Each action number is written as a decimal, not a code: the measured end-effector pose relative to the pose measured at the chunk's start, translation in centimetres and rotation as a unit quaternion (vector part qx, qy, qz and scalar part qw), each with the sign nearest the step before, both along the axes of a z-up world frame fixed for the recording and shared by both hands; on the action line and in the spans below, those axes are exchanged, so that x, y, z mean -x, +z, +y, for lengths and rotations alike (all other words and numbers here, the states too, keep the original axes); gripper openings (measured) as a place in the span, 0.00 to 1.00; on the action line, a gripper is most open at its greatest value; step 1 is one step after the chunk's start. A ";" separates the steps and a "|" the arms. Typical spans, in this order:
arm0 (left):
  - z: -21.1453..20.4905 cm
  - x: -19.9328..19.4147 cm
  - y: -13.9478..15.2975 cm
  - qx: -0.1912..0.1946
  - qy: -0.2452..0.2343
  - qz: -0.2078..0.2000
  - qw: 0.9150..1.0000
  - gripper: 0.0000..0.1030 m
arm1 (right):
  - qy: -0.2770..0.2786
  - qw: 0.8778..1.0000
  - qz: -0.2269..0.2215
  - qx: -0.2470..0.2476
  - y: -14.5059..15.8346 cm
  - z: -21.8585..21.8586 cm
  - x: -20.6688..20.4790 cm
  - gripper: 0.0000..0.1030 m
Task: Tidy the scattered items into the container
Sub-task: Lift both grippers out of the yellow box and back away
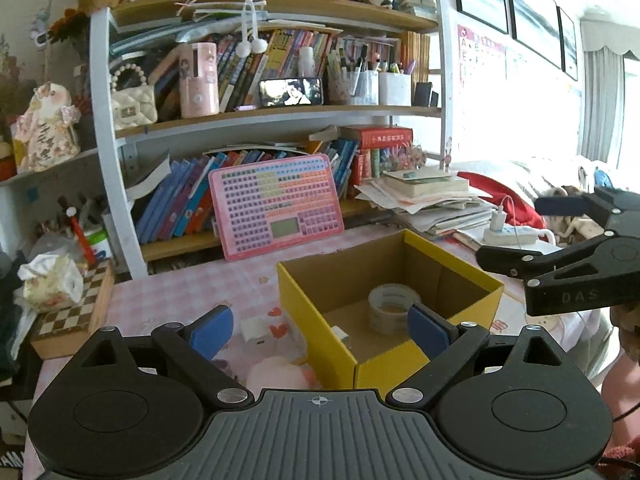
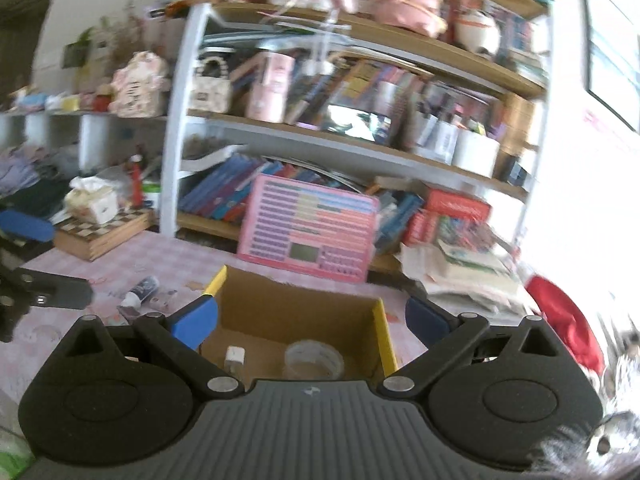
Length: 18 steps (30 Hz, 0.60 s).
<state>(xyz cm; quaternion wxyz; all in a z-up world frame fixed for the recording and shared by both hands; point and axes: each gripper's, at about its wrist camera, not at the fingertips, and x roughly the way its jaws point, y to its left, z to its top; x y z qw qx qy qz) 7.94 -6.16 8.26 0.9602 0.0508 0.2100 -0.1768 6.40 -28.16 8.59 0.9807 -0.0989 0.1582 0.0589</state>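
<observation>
Left wrist view: the left tool (image 1: 320,334) hangs over the near corner of the yellow box (image 1: 320,312), fingers spread wide apart and empty. The box stands open on the pink checked worktop (image 1: 192,292), brown card inside. A roll of clear tape (image 1: 394,306) lies on the box floor toward the right, and a small white block (image 1: 340,334) lies at the near left wall. Outside the box, just beside its left wall, a white charger cube (image 1: 256,330) and a pale pink soft item (image 1: 280,374) rest on the worktop. The right tool (image 1: 556,236) appears at the right edge, beyond the box.

Right wrist view (blurred): the right tool (image 2: 312,322) hangs above the same box (image 2: 386,336), fingers wide apart, holding nothing. Tape (image 2: 314,358) and white block (image 2: 235,356) show on the box floor. Only this view shows a small tube (image 2: 140,290) lying on the worktop left of the box. A pink keyboard toy (image 2: 312,228) leans against the bookshelf (image 2: 172,120) behind.
</observation>
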 end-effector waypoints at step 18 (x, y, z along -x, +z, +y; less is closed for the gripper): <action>5.1 4.0 -3.2 -0.005 0.026 0.035 0.999 0.94 | -0.135 0.989 0.040 -0.044 -4.8 3.3 5.6 0.98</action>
